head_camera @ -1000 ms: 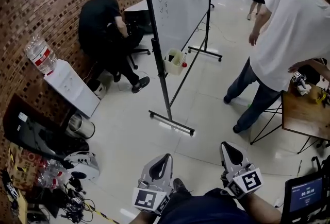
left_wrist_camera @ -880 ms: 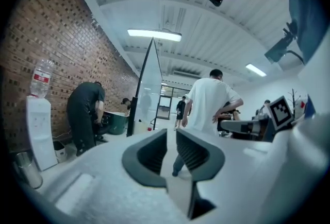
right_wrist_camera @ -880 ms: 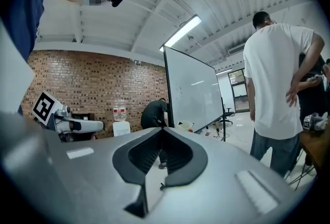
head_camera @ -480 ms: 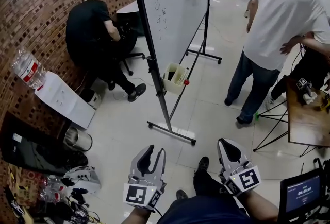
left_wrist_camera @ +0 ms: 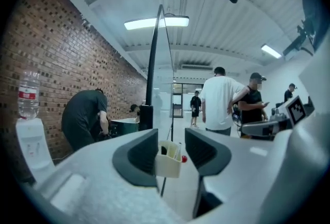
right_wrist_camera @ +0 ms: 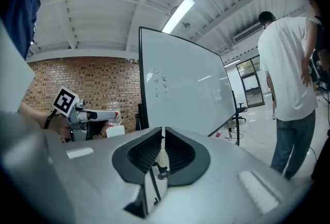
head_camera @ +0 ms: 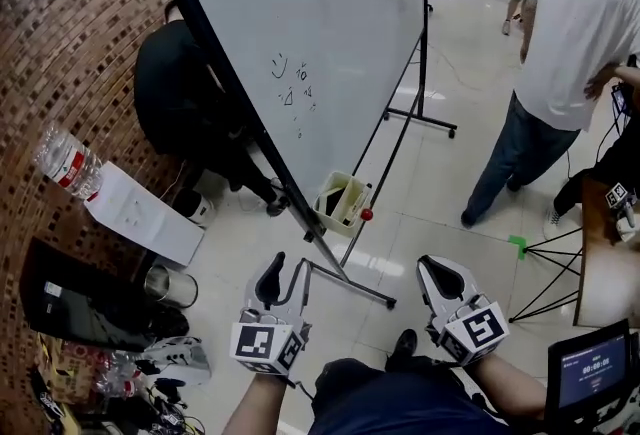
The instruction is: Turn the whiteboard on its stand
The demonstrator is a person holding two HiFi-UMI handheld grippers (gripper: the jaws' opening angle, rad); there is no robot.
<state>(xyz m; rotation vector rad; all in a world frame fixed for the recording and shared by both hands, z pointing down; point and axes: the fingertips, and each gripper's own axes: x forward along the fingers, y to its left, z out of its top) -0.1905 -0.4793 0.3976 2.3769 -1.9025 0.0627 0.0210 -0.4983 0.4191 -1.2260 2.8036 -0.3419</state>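
Note:
The whiteboard (head_camera: 320, 43) stands on its black wheeled stand (head_camera: 345, 278), close ahead, its black side edge slanting down toward me. A cream basket (head_camera: 343, 202) hangs low on the stand. My left gripper (head_camera: 285, 275) is just short of the stand's near foot; its jaws are opening with nothing between them. In the left gripper view the whiteboard (left_wrist_camera: 156, 63) shows edge-on, and the basket (left_wrist_camera: 168, 158) lies far beyond the left gripper (left_wrist_camera: 171, 152). My right gripper (head_camera: 440, 275) is shut and empty, right of the stand. The right gripper view shows the right gripper (right_wrist_camera: 162, 150) below the whiteboard (right_wrist_camera: 185, 84).
A person in black (head_camera: 178, 88) crouches by the brick wall behind the board. A person in a white shirt (head_camera: 570, 23) stands at right. A water dispenser (head_camera: 135, 211), a metal bin (head_camera: 172, 287) and clutter lie at left; a table (head_camera: 608, 268) and a screen (head_camera: 594, 369) at right.
I have come closer to the whiteboard, which now fills the upper view. The left gripper's jaws have gone from shut to apart. The right gripper stays shut.

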